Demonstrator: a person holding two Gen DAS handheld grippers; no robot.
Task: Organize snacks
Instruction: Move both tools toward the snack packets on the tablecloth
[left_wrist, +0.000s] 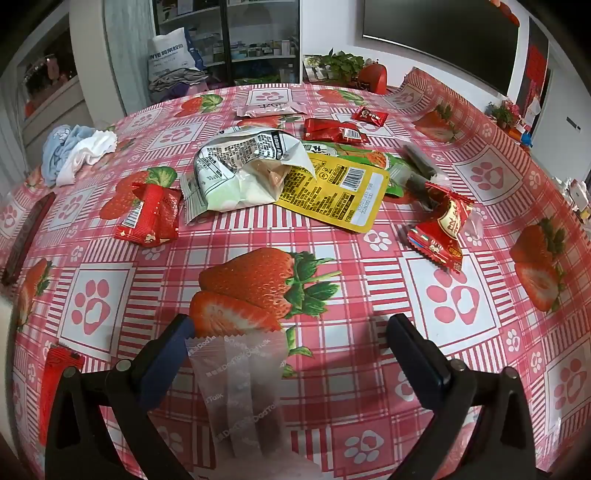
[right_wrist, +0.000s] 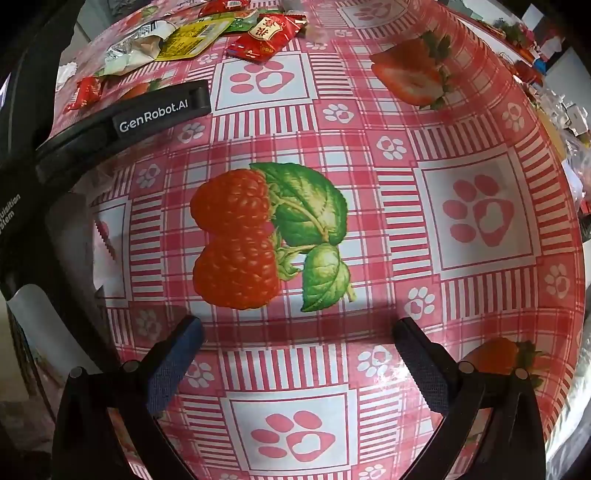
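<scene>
My left gripper stands with its jaws spread wide, grasping nothing. A translucent snack wrapper printed with repeated lettering lies on the tablecloth between my fingers, close against the left finger and well apart from the right one; I cannot tell whether it touches the left pad.

My right gripper is likewise spread wide, with only bare cloth between its fingers, above a printed raspberry motif.

Snack inventory, left wrist view: a torn-open silver bag sits mid-table, overlapping a yellow pouch lying barcode up. A green packet lies behind and partly under the yellow pouch. A red packet lies left of the silver bag, apart from it. A crumpled red wrapper lies right of the yellow pouch. Farther back are a second red packet, a small red candy and a pale pink packet. Another red packet lies at the near left edge.

A bundle of blue and white cloth rests at the far left of the table.

In the right wrist view, the left device body crosses the upper left.
</scene>
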